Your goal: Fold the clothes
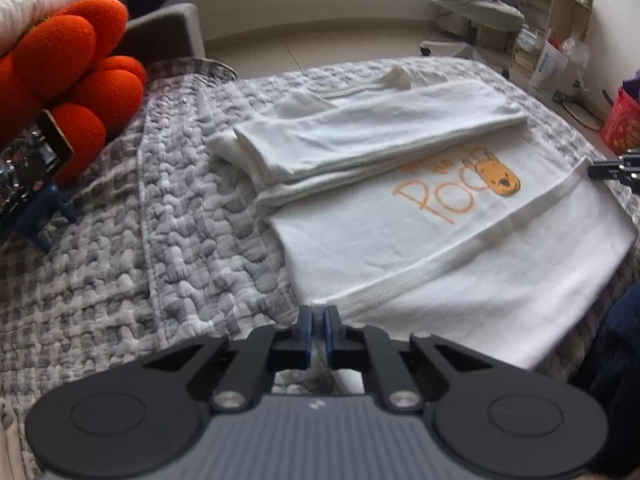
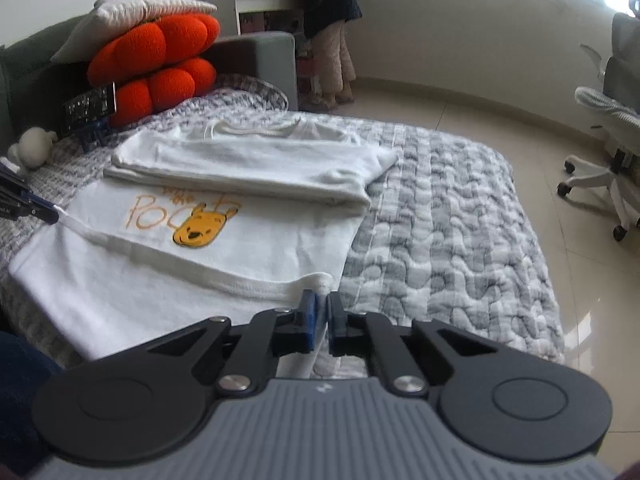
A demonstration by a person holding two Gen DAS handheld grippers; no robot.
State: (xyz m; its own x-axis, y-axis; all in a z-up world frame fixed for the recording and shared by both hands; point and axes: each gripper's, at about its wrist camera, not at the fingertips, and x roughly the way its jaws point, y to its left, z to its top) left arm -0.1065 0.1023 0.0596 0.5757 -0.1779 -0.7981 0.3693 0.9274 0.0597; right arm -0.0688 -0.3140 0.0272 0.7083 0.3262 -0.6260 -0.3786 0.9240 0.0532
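We see the white cotton T-shirt with an orange bear print (image 1: 400, 216) mid-frame on the grey quilted bed (image 1: 180, 248), sleeves folded in. Left tool (image 1: 318, 330) and right tool (image 2: 321, 320) each clamped on a hem corner. Fabric looks light, limp and not slippery; corners suit lifting, though we expect sagging between them.

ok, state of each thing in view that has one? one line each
left gripper: shut on the shirt's hem corner
right gripper: shut on the other hem corner
shirt: flat on the quilt, print up, sleeves folded across the upper part, bottom not yet folded
quilt: spread over the bed
orange cushion: stacked by the sofa arm, a pale pillow on top
office chair: upright, nobody in it
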